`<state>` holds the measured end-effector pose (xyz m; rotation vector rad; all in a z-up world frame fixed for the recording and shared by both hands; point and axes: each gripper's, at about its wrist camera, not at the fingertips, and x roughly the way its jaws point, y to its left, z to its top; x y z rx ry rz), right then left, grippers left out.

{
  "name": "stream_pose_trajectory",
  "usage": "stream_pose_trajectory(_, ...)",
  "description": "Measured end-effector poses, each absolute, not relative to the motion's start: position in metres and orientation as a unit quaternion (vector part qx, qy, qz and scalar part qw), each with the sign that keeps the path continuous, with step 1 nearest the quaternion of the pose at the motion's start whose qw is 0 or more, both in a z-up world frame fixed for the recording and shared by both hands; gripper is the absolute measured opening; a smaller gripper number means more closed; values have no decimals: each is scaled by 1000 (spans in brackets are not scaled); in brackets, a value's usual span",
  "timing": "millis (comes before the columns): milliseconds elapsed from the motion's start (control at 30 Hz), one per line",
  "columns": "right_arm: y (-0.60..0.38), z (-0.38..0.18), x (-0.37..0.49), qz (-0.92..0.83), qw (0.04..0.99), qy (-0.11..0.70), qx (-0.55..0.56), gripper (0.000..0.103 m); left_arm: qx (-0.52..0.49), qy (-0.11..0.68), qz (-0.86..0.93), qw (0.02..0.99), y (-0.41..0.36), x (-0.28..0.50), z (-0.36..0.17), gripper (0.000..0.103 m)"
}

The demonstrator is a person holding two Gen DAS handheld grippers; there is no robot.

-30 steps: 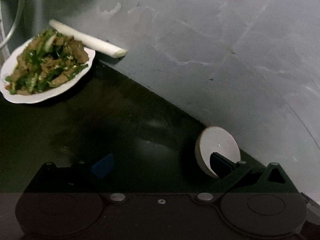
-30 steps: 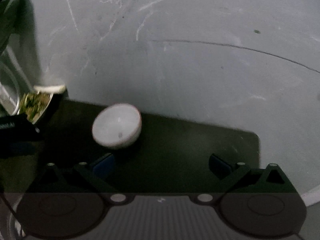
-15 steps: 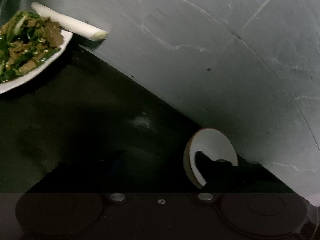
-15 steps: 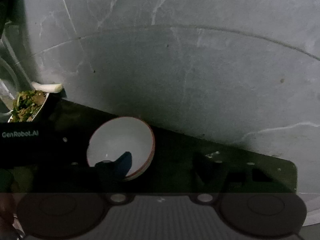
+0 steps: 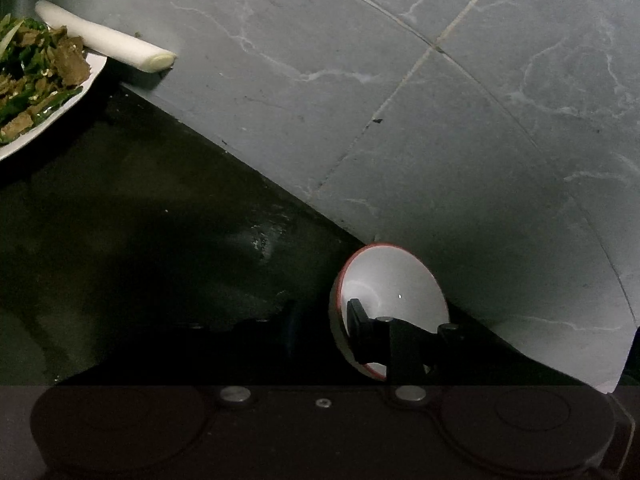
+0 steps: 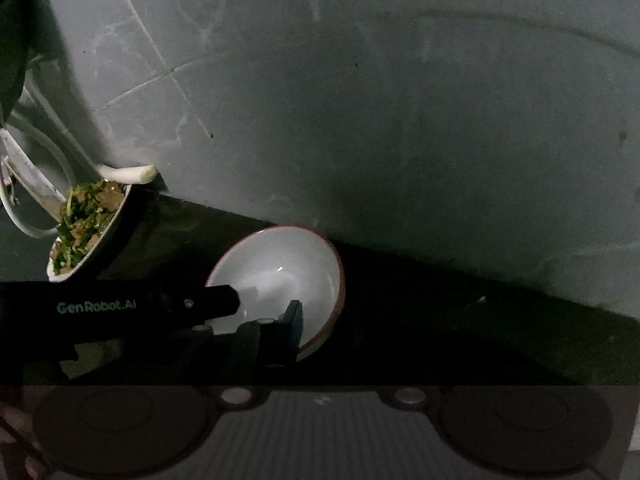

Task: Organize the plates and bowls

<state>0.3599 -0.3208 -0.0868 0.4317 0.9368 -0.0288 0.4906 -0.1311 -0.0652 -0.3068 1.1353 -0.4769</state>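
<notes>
Still early, I would say: the white bowl with its thin red rim stands on the dark mat close to the edge where the grey tiled floor begins, and the plate of green vegetables and meat sits well apart from it at the far corner of the mat, with a white leek stalk just beside it. Nothing is stacked or gathered yet, so most of the organizing is left. Both grippers are at the bowl. The left gripper comes in low and level from the side; one finger is inside the bowl against the wall, the other outside in shadow, so it looks closed on the rim. The right gripper reaches from the opposite side, with one finger also inside the bowl, but whether it pinches the rim I cannot tell.
</notes>
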Motion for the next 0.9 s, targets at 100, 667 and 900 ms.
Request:
stream_pose_trajectory(100,-321,-89,360,-10,867,448,219,25,-153,530,-234,801,-131,491,-64,9)
stream_pose_trajectory(667,-308,-58,301,12,874,429,230,18,-157,499,-225,822,-107,413,-15,6)
stream_pose_trajectory(900,-295,-27,256,38,884,416,211,18,-176,492,-215,825,-87,363,14,6)
